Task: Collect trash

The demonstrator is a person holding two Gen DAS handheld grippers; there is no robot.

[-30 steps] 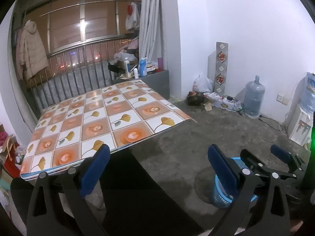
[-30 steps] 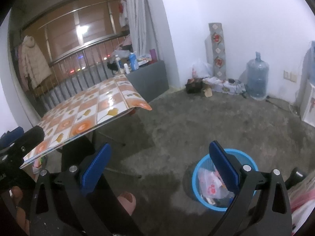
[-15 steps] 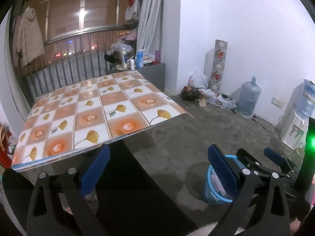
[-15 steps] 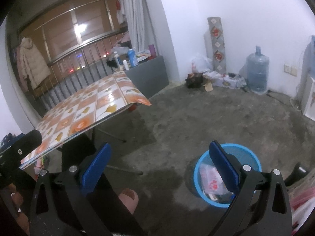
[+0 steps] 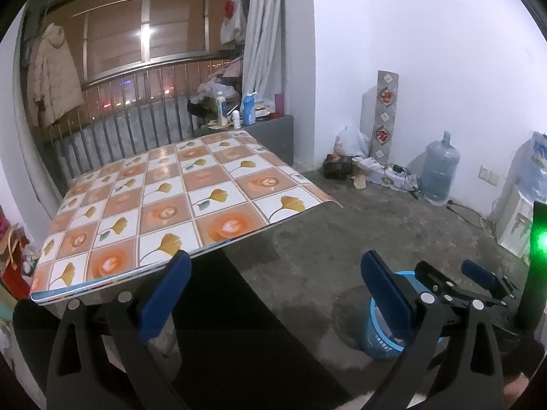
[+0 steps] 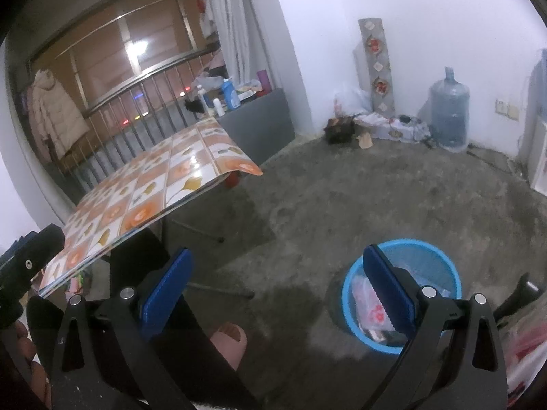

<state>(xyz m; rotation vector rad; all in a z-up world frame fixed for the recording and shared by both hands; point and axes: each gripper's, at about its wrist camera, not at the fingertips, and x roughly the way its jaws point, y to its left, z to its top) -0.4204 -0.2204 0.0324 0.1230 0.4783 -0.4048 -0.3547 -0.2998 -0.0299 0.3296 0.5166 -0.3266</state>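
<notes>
Below and ahead-right of both grippers, on the concrete floor (image 6: 342, 177): blue bin (image 6: 444, 263), upright, open mouth up, wrappers and a clear plastic bag already inside. Right gripper (image 6: 273, 287) nearer by far, right finger overlapping bin's left rim in right wrist view; left gripper (image 5: 273, 294) farther, bin (image 5: 383, 338) seen past its right finger, partly hidden behind it. Fingers (image 6: 386, 285) of right gripper spread wide, nothing between. Fingers (image 5: 165, 295) of left gripper likewise spread wide, empty. Right gripper also visible from left wrist view (image 5: 454, 285), just over bin, apparently parted too.

Tabletop (image 5: 164, 205) with orange flower tile pattern: bare, no loose trash visible on it; lies up-left of left gripper, edge just beyond left finger. Left gripper closer to tabletop, right closer to bin.

Possible remaining trash: white plastic bag (image 6: 352, 100) and small clutter by far wall, well apart from both grippers; too small to tell what counts as trash. Red-and-white plastic (image 6: 526, 352) at lower right edge of right wrist view, beside bin, maybe a bag, unclear.

Judgement: collection looks near done; no single target in reach, so no long axis to align on.
</notes>
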